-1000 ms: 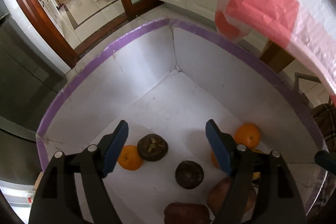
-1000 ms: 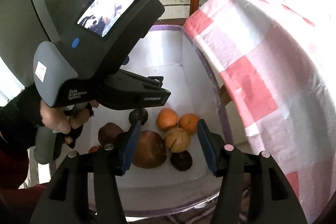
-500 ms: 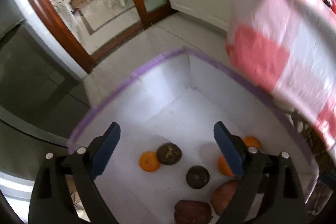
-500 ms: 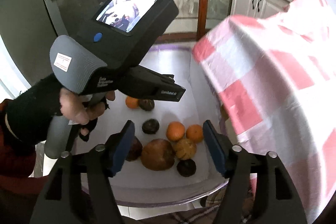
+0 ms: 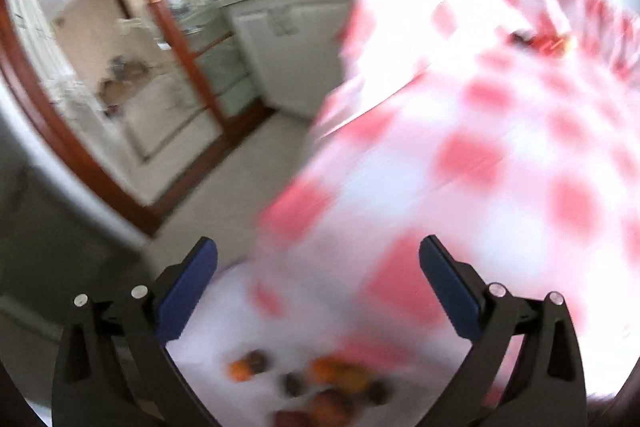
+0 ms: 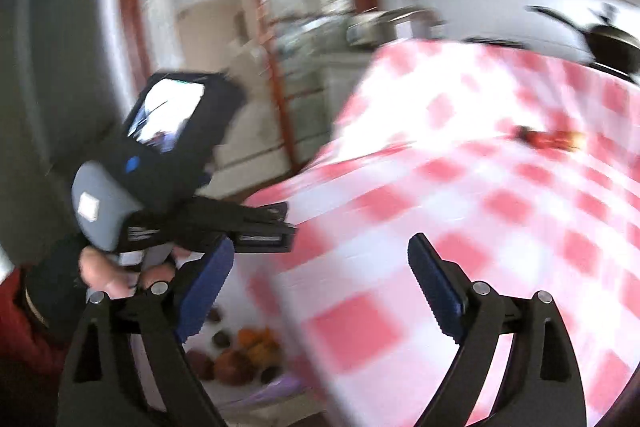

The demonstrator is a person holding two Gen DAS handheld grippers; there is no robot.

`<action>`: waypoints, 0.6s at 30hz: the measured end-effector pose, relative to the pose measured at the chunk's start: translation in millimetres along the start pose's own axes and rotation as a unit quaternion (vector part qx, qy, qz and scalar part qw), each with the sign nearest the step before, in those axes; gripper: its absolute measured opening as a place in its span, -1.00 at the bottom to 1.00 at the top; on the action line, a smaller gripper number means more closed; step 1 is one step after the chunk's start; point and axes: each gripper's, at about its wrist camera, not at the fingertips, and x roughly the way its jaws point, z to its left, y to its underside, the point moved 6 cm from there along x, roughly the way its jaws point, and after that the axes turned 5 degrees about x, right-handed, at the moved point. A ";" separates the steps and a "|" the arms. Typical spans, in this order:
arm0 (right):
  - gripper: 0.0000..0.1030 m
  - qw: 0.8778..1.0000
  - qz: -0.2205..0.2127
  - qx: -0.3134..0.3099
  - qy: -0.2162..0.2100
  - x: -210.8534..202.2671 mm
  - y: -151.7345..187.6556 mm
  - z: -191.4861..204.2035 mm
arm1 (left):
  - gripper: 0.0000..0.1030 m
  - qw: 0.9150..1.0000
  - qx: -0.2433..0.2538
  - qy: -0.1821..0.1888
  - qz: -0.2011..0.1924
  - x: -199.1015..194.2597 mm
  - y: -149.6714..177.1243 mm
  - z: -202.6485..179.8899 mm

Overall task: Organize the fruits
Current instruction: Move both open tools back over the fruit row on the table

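1. Though both views were smeared by motion, the fruits (image 5: 320, 383) could be made out as a loose cluster on the white floor of a box (image 5: 208, 359), low in the left wrist view; an exact count was impossible – roughly three orange ones and four or five dark or brownish ones.
2. From the right wrist view the same fruits (image 6: 240, 355) lay far below, beside the hanging edge of one red-and-white checked tablecloth (image 6: 480, 207), with the box's purple rim (image 6: 276, 387) just visible.
3. Two small reddish-orange items (image 6: 552, 139) sat well apart on the tablecloth – too blurred to identify.
4. The left gripper (image 5: 318, 289) had its jaws opening, already very wide, with nothing between its blue pads (image 5: 188, 291).
5. The right gripper (image 6: 320, 287) was likewise opening, spread wide and empty, touching nothing.
6. One hand (image 6: 116, 271) in a dark fingerless glove gripped the left device's handle.
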 end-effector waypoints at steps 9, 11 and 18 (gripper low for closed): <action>0.69 0.972 -0.069 0.160 0.160 -47.9 -29.1 -171.2 | 0.96 0.987 -0.031 0.157 -0.029 28.9 -89.5 -161.9; 0.69 0.964 -0.075 0.184 0.175 -49.8 -30.1 -198.2 | 0.96 0.986 -0.029 0.162 -0.038 39.8 -110.1 -192.4; 0.69 0.939 -0.097 0.250 0.217 -54.4 -40.5 -282.4 | 0.96 0.978 -0.058 0.190 -0.070 62.6 -174.0 -265.6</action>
